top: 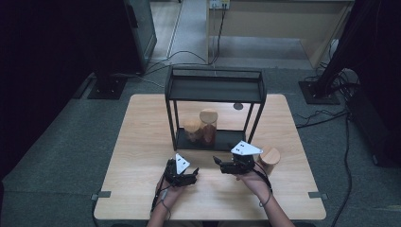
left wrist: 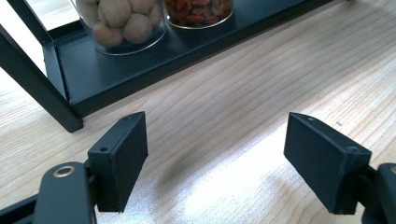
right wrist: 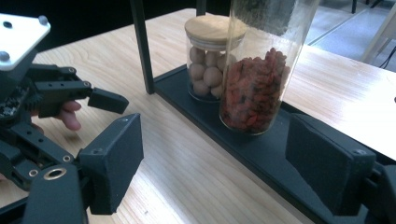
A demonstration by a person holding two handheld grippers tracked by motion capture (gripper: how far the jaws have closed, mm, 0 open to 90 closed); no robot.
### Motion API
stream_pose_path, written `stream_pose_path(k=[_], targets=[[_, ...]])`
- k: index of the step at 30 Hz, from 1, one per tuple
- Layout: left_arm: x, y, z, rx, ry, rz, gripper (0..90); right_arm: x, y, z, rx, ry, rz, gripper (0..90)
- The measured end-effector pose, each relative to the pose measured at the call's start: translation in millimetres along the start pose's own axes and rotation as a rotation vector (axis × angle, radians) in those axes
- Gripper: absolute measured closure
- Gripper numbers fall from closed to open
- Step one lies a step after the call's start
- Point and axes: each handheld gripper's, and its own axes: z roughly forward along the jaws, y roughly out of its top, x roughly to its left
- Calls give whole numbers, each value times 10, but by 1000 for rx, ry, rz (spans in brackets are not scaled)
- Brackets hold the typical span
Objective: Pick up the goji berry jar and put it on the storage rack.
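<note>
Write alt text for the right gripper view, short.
Two glass jars stand on a black rack's bottom shelf: a tall jar of red berries in front, a short jar of round nuts with a wooden lid behind. The right gripper frames them with open, empty jaws; the left gripper shows at left over the wooden table.

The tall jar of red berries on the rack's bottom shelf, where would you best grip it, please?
Grip the tall jar across its glass wall at mid-height, coming level from the open front of the rack. It stands upright, and the top shelf probably blocks a reach from above. The short jar stands close beside it, so keep the jaws clear of that one.
</note>
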Motion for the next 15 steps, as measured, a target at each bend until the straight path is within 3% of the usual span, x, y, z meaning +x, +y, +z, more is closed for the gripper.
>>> stream_pose_path(k=[15], targets=[[-7,2,1,1,3,2,217,51,111,-118,16,13,-29,194]])
